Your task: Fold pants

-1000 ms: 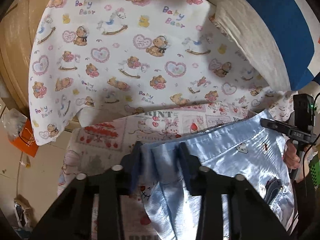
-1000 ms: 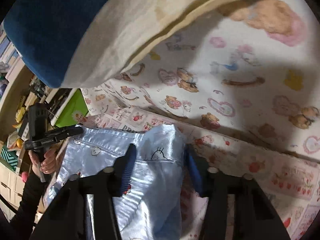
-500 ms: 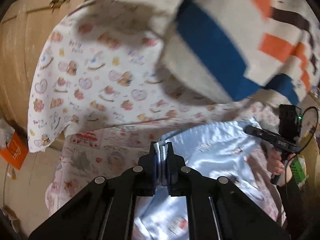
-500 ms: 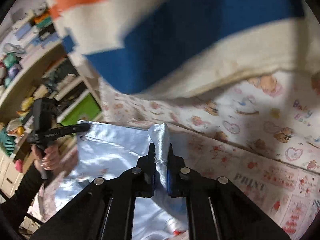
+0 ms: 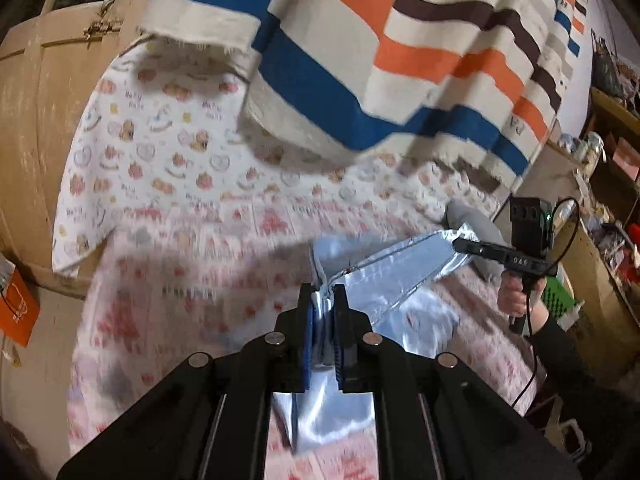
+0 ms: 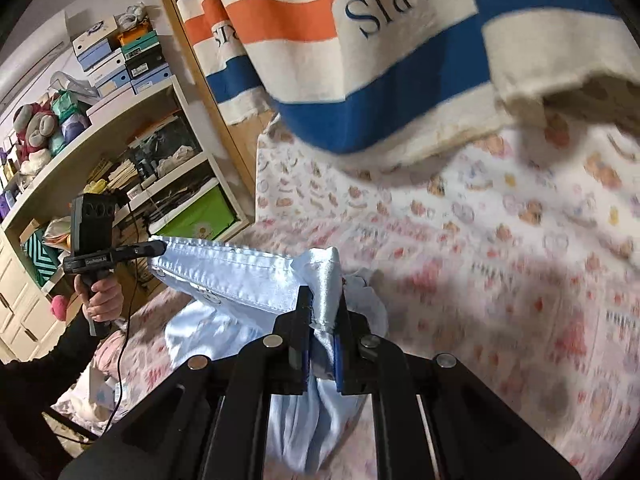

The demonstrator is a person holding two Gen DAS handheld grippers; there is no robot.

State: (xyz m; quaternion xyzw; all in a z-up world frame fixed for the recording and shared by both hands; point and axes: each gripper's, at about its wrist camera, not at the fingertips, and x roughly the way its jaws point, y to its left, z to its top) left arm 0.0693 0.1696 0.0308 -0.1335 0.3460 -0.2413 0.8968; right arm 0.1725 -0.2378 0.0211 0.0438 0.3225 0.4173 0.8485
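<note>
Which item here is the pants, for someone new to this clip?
Find the bed sheet printed with bears and hearts, below the striped blanket. Stretched above it between the left gripper and right gripper are the pants: the only plain, shiny pale-blue fabric among busy prints.

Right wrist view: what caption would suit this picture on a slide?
Right gripper and left gripper pinch a light blue satin pants waistband, lifting it taut above a printed bedsheet.

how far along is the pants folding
Early. Done: both grippers have clamped an edge of the shiny light-blue satin pants, left gripper and right gripper. In hand: the pants hang stretched between them above the pink printed bedsheet. Left: every fold; none shows.
</note>
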